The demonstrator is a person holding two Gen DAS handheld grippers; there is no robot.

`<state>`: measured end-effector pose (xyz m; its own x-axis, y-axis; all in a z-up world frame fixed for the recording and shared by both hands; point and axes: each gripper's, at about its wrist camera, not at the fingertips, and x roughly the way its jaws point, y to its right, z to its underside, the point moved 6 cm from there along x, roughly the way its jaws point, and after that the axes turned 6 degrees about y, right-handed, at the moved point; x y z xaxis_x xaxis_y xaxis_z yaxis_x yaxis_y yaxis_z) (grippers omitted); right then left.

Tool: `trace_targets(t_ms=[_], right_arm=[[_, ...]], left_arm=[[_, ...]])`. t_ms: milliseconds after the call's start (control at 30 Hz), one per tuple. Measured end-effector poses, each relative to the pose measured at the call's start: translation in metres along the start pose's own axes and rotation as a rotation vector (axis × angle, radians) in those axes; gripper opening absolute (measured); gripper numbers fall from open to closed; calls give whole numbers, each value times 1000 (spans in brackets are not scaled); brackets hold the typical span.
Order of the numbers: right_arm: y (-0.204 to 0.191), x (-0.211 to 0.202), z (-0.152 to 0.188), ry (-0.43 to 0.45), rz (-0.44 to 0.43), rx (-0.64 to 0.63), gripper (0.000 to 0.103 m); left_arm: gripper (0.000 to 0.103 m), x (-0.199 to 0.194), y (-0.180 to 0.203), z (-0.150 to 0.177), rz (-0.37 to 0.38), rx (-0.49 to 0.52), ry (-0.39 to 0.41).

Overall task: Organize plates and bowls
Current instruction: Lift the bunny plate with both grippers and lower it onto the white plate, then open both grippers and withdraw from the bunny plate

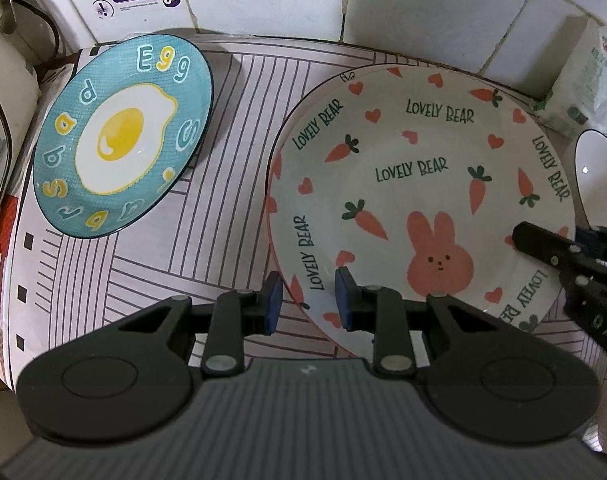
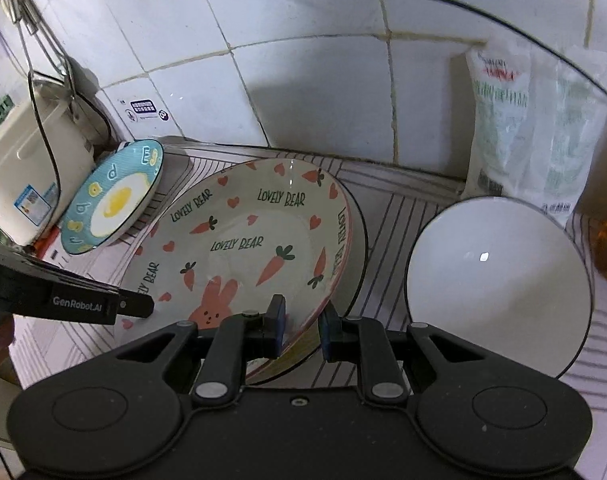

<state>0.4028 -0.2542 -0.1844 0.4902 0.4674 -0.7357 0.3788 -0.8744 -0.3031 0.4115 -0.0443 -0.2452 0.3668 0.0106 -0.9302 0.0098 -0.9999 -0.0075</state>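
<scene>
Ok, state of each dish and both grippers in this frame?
Bunny plate: tilted, near edge lifted, on another dish.
Egg plate: flat, apart.
White bowl: upright, empty.
Left gripper: open, straddling the bunny plate's rim.
Right gripper: open, straddling its rim.

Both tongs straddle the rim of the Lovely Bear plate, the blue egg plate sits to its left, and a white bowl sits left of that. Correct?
Not quite. In the right wrist view the white bowl sits right of the Lovely Bear plate, not beyond the egg plate. The rest holds.
</scene>
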Motion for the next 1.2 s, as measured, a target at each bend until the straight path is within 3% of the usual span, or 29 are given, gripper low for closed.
trace_targets(t_ms=[200,433,600,867,1000,1200], right_arm=[[-21,5,4,6,121,-183,38],[-24,8,14,-7,227,-232,41],[-23,5,20,25,241,-212,41],[-31,-22,18,82,193,-162,40],[-37,-41,16,114,190,-145,50],[-50,-63,20,131,163,-144,54]], left_arm=[[26,1,1,0,-13,6,1],[26,-3,0,1,27,-30,28],[26,-6,2,4,44,-47,34],[26,-26,1,16,42,-70,53],[27,-41,-5,22,20,-84,54],[31,-63,-17,41,-8,-100,57]])
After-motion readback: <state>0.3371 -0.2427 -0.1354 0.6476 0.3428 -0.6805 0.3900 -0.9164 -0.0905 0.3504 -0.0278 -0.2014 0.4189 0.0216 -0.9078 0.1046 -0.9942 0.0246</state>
